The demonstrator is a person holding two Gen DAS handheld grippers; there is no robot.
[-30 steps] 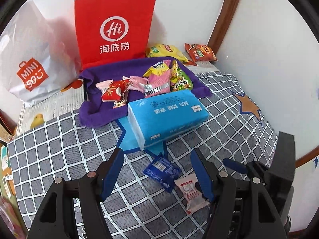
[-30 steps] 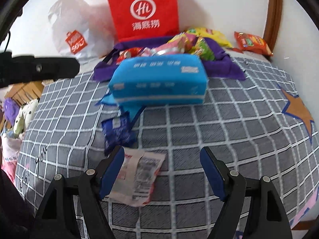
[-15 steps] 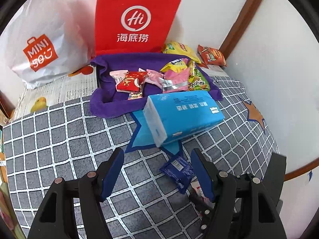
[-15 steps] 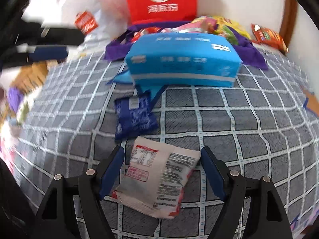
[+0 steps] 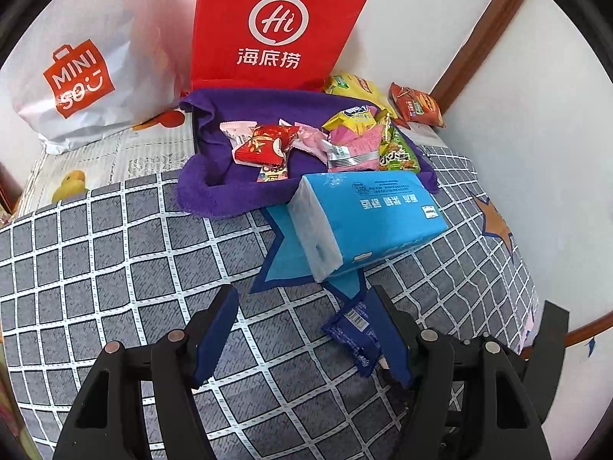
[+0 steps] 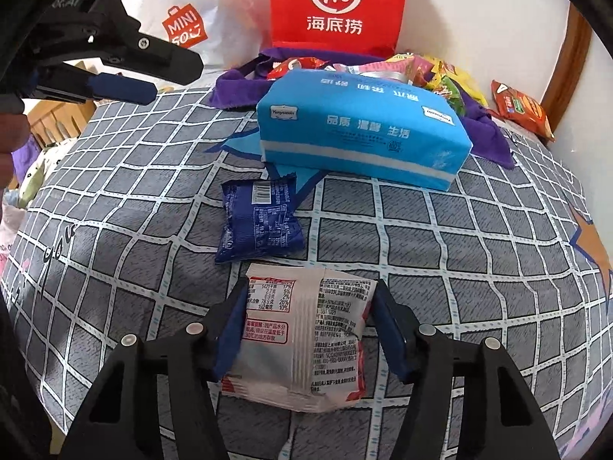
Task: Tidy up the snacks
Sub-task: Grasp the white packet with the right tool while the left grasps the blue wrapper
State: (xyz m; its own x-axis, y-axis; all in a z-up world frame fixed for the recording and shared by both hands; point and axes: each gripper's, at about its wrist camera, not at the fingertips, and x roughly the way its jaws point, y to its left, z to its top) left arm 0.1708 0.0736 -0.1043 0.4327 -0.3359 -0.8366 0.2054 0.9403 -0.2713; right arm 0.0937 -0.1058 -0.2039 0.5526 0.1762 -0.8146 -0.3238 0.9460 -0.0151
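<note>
My right claw point(image 6: 306, 329) brackets the white snack packet point(image 6: 302, 341) lying on the checked bedcover point(image 6: 459, 237) — both pads press its edges. My left claw point(image 5: 302, 329) hangs wide apart, gripping nothing, just beside the dark blue packet point(image 6: 258, 220). Beyond sits the blue tissue pack point(image 6: 360, 130), then the snack pile point(image 5: 325, 142) on the purple towel point(image 5: 214, 191).

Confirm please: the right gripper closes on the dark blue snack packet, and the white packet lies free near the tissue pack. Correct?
No, swapped. The right wrist view shows the right gripper around the white packet; the dark blue packet lies free near the tissue pack.
</note>
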